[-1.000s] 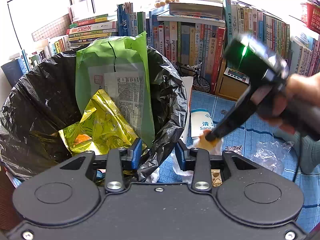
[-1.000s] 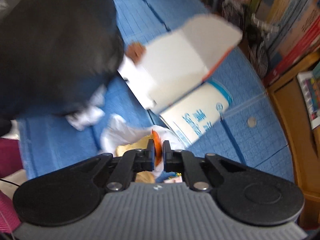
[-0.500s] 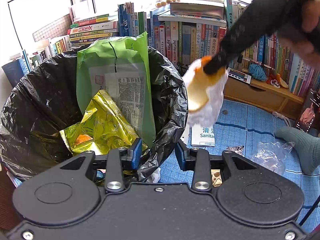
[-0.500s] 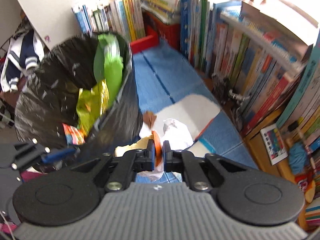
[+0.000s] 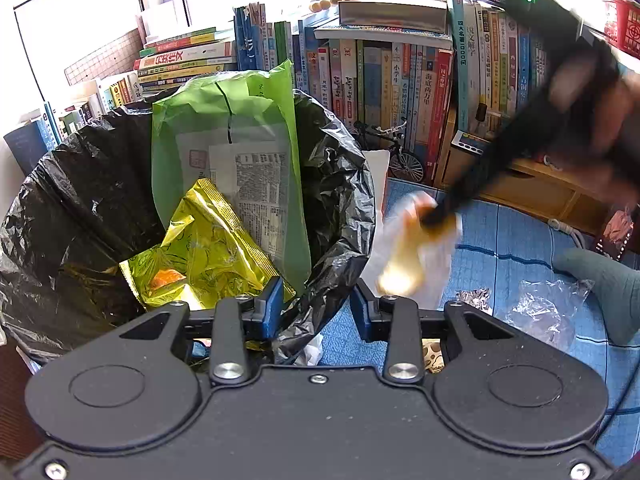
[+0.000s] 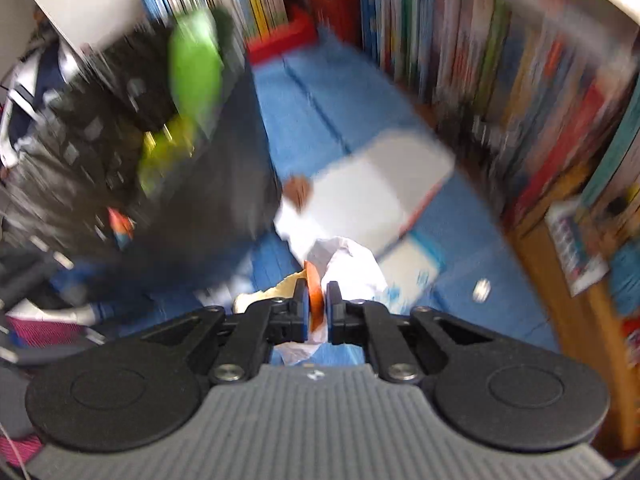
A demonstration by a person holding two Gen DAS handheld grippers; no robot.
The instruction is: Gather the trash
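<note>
Our right tongs (image 6: 317,306) gripped the orange-and-white wrapper (image 6: 344,264); our left tongs (image 5: 314,308) pinched the black bag's rim (image 5: 320,300).

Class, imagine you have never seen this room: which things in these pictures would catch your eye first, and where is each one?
First, the black trash bag on the left, gaping open with a green envelope and a shiny yellow wrapper inside. Just right of its rim, the right gripper pinches a crumpled white and orange wrapper above the blue mat. Behind runs a packed row of books.
</note>
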